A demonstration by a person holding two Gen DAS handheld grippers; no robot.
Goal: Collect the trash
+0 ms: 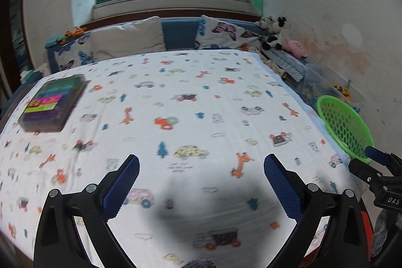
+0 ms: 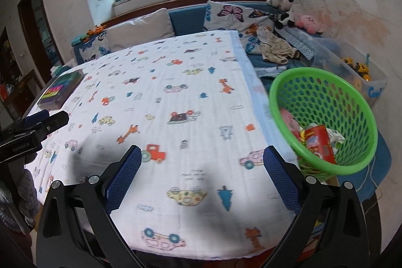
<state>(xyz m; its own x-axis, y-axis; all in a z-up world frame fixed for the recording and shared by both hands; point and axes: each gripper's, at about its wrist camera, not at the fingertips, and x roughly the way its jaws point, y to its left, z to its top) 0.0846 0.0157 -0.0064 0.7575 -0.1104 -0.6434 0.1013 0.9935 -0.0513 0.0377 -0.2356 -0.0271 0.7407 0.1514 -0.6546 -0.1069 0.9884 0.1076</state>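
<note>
**Both grippers empty, trash sitting in the green basket**

Working left to right, I am looking first at the dark box (image 1: 54,104) with bright coloured labels lying at the far left of the table. It is not obviously rubbish, so I am worrying that I might grab it by mistake; a box that broad would also be slipping out of these pads. Next I am scanning the printed tablecloth (image 1: 191,102), and I am seeing no loose scrap on it in either view. The busy pattern of cars and giraffes is blurring, though, so a small wrapper could be hiding among the prints and getting missed.

My left gripper (image 1: 201,182) is hovering over the near middle of the cloth with its jaws spread wide, holding and touching nothing. My right gripper (image 2: 201,175) is standing the same way: released, fully spread, nothing between the blue pads, only cloth beneath.

Furthest right, the green basket (image 2: 324,114) is sitting just off the table's right edge, tilted toward me, with the collected trash (image 2: 319,142) inside it: a red carton and crumpled wrappers. My right jaw is passing close beside its rim, and I am judging that a careless sweep could be knocking the tilted basket over and spilling everything.
</note>
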